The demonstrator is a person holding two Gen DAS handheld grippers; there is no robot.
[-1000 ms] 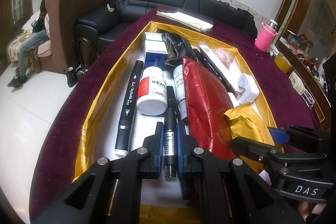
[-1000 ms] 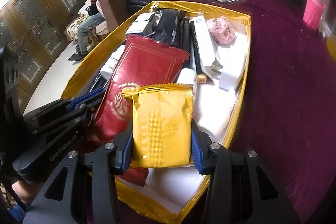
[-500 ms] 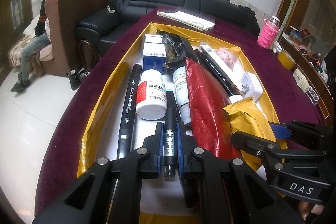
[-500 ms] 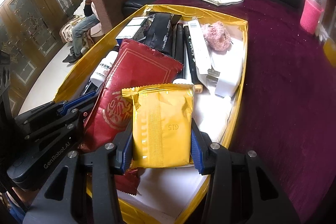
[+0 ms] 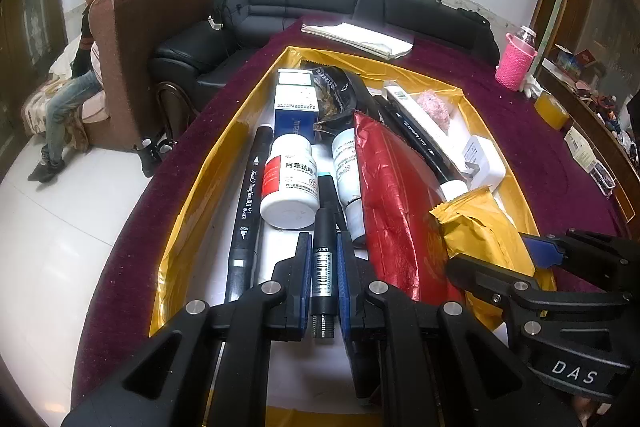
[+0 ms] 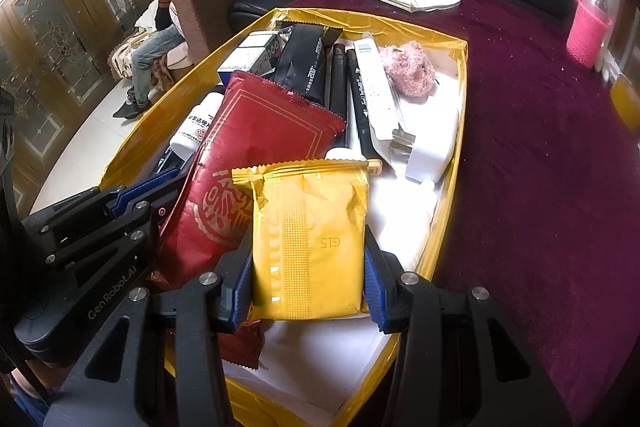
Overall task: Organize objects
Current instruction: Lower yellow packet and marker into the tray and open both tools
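Two items in our claws, nothing changed over the last second: left gripper [image 5: 324, 267] clamps a black pen [image 5: 322, 275], right gripper [image 6: 306, 267] squeezes a yellow packet [image 6: 310, 243]; both hover over the gold tray [image 6: 448, 195], unplaced.

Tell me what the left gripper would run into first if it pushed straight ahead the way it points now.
Probably the white pill bottle. The left gripper is shut on a black pen, whose far end already reaches between that bottle and a second white bottle, so either could be struck first; depth is unclear.
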